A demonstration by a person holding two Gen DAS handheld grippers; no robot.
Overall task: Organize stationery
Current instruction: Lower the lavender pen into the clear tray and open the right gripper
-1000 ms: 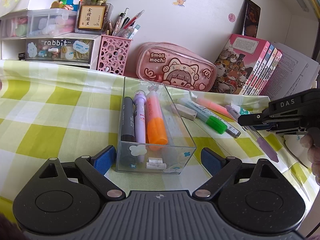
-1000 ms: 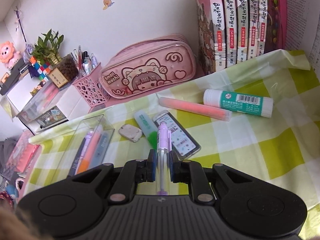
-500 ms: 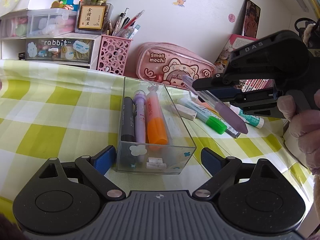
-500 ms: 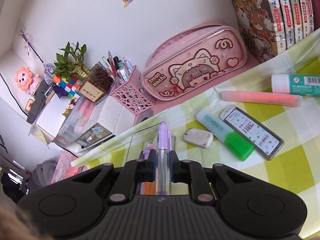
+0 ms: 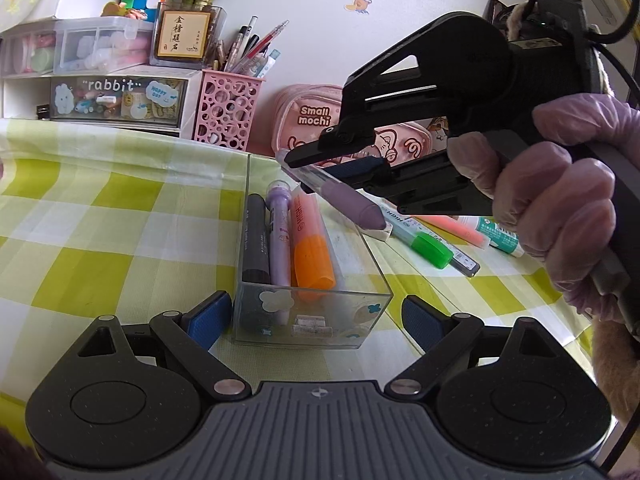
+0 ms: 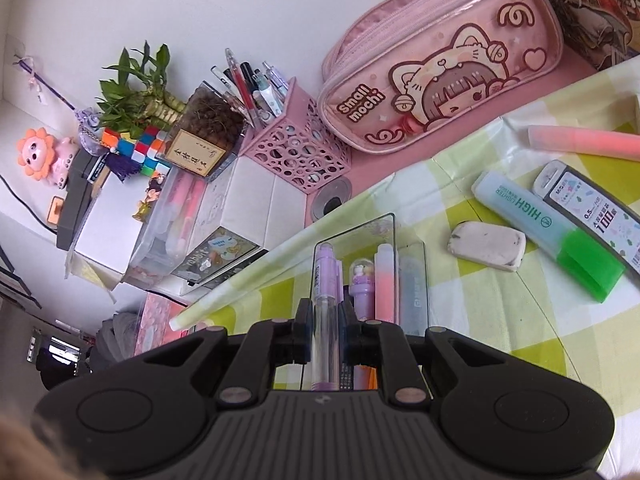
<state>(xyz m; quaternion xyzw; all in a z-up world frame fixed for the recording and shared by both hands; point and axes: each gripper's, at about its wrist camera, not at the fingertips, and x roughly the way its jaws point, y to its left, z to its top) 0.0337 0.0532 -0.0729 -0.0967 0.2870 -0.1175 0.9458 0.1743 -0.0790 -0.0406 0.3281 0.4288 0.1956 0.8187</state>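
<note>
Hovering above the far end of the clear tray (image 5: 312, 316), the right gripper (image 5: 340, 170) has its jaws clamped on a purple pen (image 5: 348, 200). The pen's long axis slants down toward the tray's right wall, not yet parallel to the markers lying lengthwise inside. The left gripper (image 5: 312, 316) straddles the tray's near end, jaws wide, left pad touching, right pad just clear.

Three markers (image 5: 286, 240) inside clear box (image 5: 372, 264), eraser (image 6: 488, 249) and highlighter (image 6: 548, 236) right of it, pencil case (image 6: 440, 60) behind
</note>
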